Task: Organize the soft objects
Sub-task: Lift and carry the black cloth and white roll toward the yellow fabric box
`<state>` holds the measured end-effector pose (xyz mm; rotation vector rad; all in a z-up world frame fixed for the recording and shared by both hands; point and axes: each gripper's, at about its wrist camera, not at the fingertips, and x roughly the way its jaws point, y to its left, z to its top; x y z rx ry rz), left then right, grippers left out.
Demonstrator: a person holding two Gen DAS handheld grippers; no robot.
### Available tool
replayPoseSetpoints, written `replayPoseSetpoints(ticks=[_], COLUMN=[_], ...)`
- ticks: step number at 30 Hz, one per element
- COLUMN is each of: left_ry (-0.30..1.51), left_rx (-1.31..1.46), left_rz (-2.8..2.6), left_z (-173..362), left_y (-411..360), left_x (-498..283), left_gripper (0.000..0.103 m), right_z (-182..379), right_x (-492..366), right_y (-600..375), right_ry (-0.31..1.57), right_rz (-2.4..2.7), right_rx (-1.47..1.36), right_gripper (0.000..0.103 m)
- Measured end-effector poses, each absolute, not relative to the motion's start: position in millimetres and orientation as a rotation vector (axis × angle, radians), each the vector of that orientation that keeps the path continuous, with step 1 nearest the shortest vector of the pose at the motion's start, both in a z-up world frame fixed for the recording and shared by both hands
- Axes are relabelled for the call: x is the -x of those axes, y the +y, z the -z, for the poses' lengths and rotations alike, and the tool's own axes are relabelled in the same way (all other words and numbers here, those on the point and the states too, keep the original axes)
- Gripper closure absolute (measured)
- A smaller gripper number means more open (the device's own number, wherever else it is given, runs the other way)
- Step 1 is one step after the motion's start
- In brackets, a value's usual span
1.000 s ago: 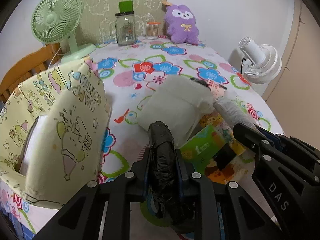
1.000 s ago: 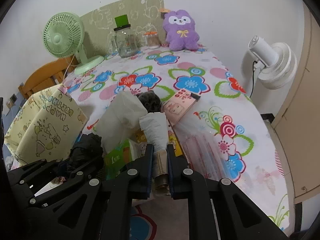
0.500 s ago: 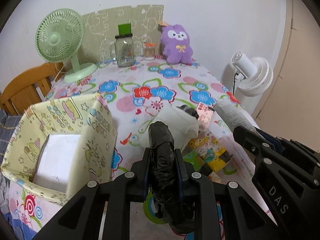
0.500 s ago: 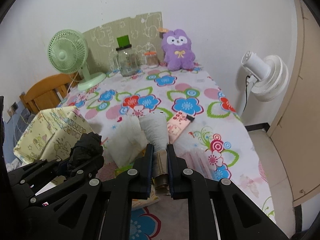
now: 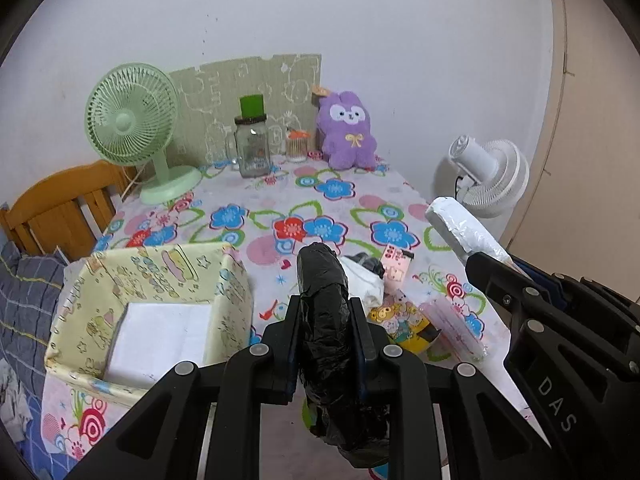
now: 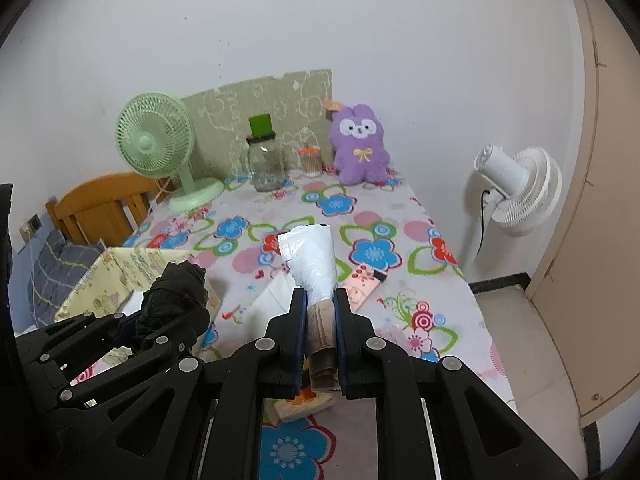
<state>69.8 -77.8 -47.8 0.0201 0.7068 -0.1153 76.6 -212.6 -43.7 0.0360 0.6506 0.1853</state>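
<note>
The left gripper (image 5: 325, 322) is clamped on a black bag roll (image 5: 324, 312) at lower centre; the right gripper (image 6: 320, 322) clamps a white bag roll (image 6: 310, 262), centre frame.

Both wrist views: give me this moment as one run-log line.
left gripper: shut on black bag roll | right gripper: shut on white bag roll | both off floral table | fabric bin: not yet loaded

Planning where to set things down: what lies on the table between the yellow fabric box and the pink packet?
In the left wrist view, between the yellow box and the pink packet lie a white pouch and a yellow cartoon packet.
</note>
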Motion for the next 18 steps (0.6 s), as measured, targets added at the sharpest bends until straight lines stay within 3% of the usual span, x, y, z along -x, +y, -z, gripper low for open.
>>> replayPoseSetpoints(ticks=[18], left_ry=[0.659], left_rx=[-0.030], left_rz=[0.106], left_z=[28], left_y=[-41], left_x=[-63], left_gripper=[0.083], right_z=[22], right_x=[-72], right_y=[-176], right_ry=[0.628], right_rz=[-0.222], right_rx=[-0.028], right_gripper=[0.088])
